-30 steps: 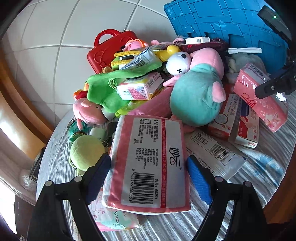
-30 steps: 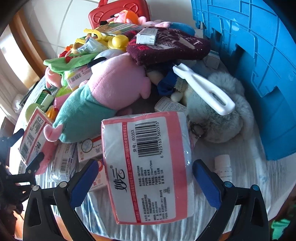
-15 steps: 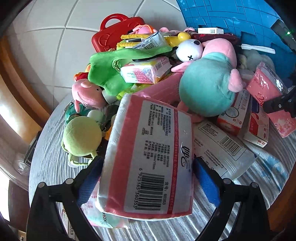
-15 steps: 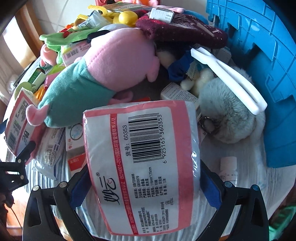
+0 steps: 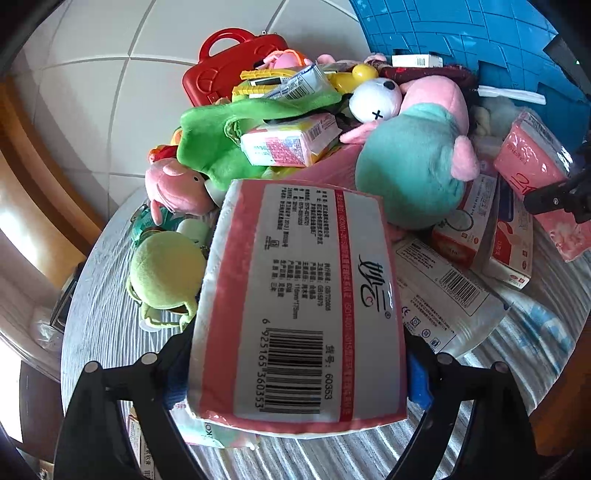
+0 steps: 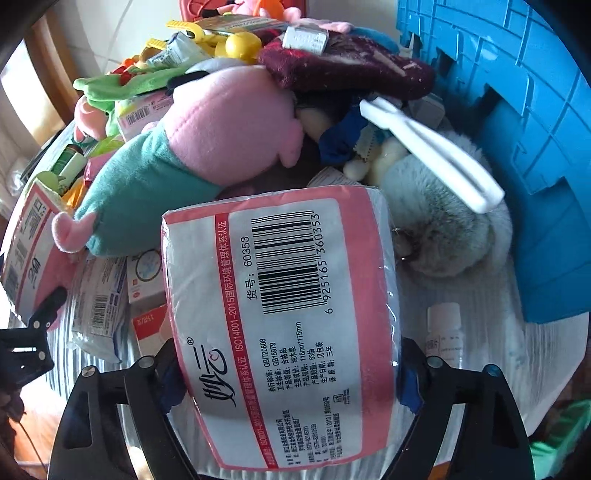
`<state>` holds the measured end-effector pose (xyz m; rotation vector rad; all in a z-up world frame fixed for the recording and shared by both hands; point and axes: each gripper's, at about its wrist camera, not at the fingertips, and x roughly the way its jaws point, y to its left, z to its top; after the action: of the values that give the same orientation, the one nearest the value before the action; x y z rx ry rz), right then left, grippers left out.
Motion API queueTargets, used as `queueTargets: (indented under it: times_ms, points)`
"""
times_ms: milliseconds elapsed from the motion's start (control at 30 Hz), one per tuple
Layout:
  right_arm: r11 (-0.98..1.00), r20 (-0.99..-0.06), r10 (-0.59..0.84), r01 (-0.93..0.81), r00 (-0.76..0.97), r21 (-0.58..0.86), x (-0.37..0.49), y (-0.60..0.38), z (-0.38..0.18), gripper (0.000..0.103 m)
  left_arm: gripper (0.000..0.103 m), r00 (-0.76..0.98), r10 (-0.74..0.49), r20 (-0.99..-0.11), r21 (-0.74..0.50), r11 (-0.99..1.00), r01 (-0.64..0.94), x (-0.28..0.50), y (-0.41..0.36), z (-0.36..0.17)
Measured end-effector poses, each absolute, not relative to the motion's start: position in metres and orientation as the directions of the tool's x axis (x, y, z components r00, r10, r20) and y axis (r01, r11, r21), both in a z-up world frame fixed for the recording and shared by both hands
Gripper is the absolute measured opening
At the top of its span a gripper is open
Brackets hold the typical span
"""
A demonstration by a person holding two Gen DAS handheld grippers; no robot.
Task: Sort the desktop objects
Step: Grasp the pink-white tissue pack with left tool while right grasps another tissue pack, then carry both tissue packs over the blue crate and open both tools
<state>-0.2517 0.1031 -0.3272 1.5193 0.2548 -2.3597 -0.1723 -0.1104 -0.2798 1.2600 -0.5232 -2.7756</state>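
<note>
My left gripper [image 5: 295, 373] is shut on a pink-and-white tissue pack [image 5: 299, 299], held above the table in front of the heap. My right gripper [image 6: 284, 373] is shut on a second, identical tissue pack [image 6: 284, 317], also lifted clear. Each pack fills the middle of its wrist view and hides the fingertips. The heap behind holds a pink and teal plush [image 5: 413, 162], also in the right wrist view [image 6: 184, 155], a green plush [image 5: 221, 140] and a small boxed carton [image 5: 291, 142]. The left-held pack shows at the left edge of the right wrist view [image 6: 29, 258].
A blue plastic crate [image 6: 524, 122] stands at the right, also in the left wrist view [image 5: 461, 33]. A red toy case [image 5: 229, 70] lies at the back. A grey fluffy toy [image 6: 443, 221], white tongs [image 6: 428, 147], a small white bottle [image 6: 445, 332], flat boxes [image 5: 495, 236].
Both grippers have closed onto their tissue packs and lifted them. Both packs sit closer to the cameras and fill more of each view.
</note>
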Motion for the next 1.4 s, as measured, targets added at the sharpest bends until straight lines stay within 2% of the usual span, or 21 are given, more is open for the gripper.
queueTargets:
  times_ms: [300,633,833,1067,1267,1400]
  points:
    - [-0.929,-0.851,-0.194,0.37,-0.488,-0.001,-0.233,0.102,-0.273,0.087,0.09,-0.758,-0.168,-0.631,0.308,-0.95,-0.046,-0.165,-0.111,-0.221]
    - [-0.94,-0.689,-0.245,0.34,-0.682,-0.002,-0.21,0.103,-0.171,0.087,0.09,-0.89,-0.106,-0.444,0.29,-0.957,-0.03,-0.161,-0.093,-0.121]
    - [-0.96,-0.576,-0.211,0.279,-0.79,-0.031,-0.188,0.114,-0.107,0.087,0.09,-0.932,0.002,-0.363,0.24,-0.966,-0.096,-0.165,-0.068,-0.071]
    - [-0.987,-0.433,-0.149,0.162,-0.889,0.005,-0.163,0.166,-0.038,0.087,0.09,-0.954,0.172,-0.247,0.217,-0.949,-0.227,-0.178,-0.017,-0.013]
    - [-0.999,-0.307,-0.042,0.036,-0.951,0.028,-0.157,0.233,0.018,0.088,0.09,-0.934,0.308,-0.182,0.229,-0.91,-0.345,-0.206,0.057,0.037]
    - [-0.999,-0.273,0.029,-0.036,-0.962,0.021,-0.175,0.281,0.041,0.088,0.09,-0.914,0.369,-0.168,0.25,-0.881,-0.401,-0.237,0.117,0.06]
